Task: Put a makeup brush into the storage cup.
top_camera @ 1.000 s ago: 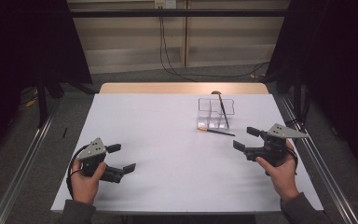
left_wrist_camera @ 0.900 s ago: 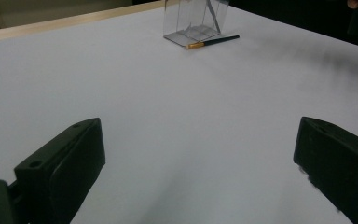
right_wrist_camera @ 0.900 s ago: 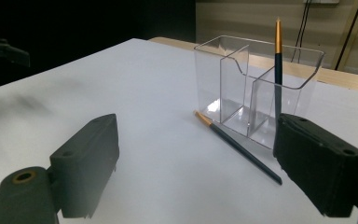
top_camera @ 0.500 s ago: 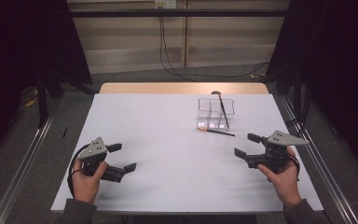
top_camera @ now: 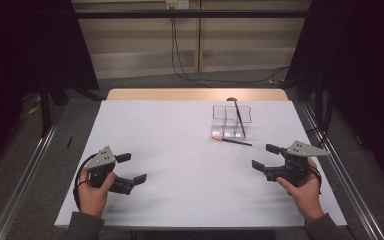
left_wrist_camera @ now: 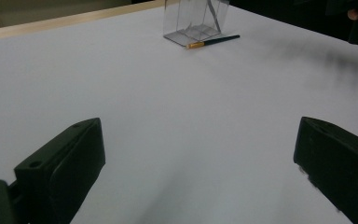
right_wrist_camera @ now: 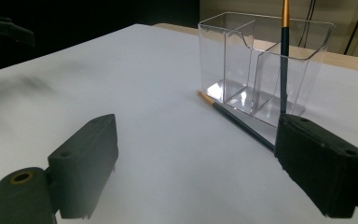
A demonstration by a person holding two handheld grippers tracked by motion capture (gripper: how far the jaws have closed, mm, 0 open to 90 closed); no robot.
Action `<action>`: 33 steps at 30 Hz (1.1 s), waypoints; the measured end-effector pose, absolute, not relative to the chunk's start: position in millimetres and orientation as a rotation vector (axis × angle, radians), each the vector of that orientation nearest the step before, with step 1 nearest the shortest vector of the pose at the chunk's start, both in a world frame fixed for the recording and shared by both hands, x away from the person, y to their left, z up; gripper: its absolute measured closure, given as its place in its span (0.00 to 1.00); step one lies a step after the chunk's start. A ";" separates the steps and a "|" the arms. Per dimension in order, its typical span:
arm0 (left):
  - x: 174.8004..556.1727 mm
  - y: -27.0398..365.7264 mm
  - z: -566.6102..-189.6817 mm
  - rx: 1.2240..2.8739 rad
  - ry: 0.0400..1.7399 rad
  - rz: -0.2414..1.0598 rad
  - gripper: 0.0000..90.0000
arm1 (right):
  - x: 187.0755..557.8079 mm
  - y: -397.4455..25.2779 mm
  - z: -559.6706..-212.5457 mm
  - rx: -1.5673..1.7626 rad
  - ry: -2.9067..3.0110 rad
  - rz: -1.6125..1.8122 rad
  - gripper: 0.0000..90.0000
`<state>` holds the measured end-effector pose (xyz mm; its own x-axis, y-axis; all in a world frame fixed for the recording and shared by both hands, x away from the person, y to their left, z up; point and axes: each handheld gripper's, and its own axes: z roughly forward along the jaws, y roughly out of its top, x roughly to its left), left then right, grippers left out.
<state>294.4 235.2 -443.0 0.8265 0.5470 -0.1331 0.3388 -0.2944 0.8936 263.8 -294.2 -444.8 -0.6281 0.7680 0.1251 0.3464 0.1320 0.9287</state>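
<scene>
The left gripper is hovering low over the white table, jaws spread wide, holding nothing. The clear plastic divided holder is standing toward the far right, one brush upright inside. The thin dark brush with a gold ferrule is lying just before it; it looks light, stiff and slippery, best pinched mid-handle. The right gripper is gaping empty nearby.

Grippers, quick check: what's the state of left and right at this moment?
Left gripper: open, holding nothing, low over the table.
Right gripper: open, holding nothing, near the loose brush.
</scene>
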 end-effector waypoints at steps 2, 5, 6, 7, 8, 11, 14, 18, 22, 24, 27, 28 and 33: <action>294.1 234.5 -443.2 1.911 0.664 0.234 0.02 | 264.7 -294.3 -445.0 1.072 2.037 1.496 0.15; 294.1 234.3 -443.7 1.911 0.668 0.233 0.02 | 267.1 -294.1 -444.1 1.076 2.031 1.487 0.14; 293.8 234.3 -443.8 1.912 0.670 0.234 0.02 | 267.9 -294.5 -443.9 1.075 2.034 1.486 0.15; 293.4 234.6 -443.6 1.916 0.669 0.234 0.02 | 269.4 -294.5 -443.9 1.076 2.032 1.487 0.15; 293.3 234.9 -443.6 1.914 0.661 0.230 0.02 | 270.9 -294.5 -443.8 1.081 2.033 1.481 0.15; 292.0 236.2 -442.9 1.915 0.669 0.245 0.02 | 274.8 -292.6 -444.1 1.088 2.037 1.478 0.14; 290.6 237.1 -443.1 1.914 0.673 0.239 0.02 | 279.3 -290.3 -444.7 1.076 2.050 1.465 0.15; 289.5 239.0 -443.1 1.905 0.676 0.235 0.02 | 286.0 -287.1 -445.4 1.079 2.063 1.454 0.15; 288.5 239.7 -442.9 1.901 0.680 0.235 0.02 | 293.8 -282.9 -447.9 1.073 2.082 1.443 0.15; 288.3 240.3 -442.6 1.903 0.675 0.235 0.02 | 297.7 -280.5 -449.3 1.074 2.091 1.434 0.15; 288.0 240.9 -442.5 1.907 0.672 0.242 0.02 | 302.5 -277.7 -449.7 1.069 2.103 1.421 0.15; 287.6 240.7 -442.7 1.905 0.678 0.241 0.02 | 304.0 -276.9 -449.6 1.067 2.107 1.420 0.15; 287.7 241.4 -442.4 1.908 0.674 0.245 0.02 | 312.9 -273.9 -450.0 1.066 2.122 1.401 0.15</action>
<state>287.7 241.4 -442.4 0.8203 0.5564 -0.1322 0.3419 -0.2919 0.8932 312.9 -273.9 -450.0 -0.6389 0.7640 0.0901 0.3827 0.2141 0.8987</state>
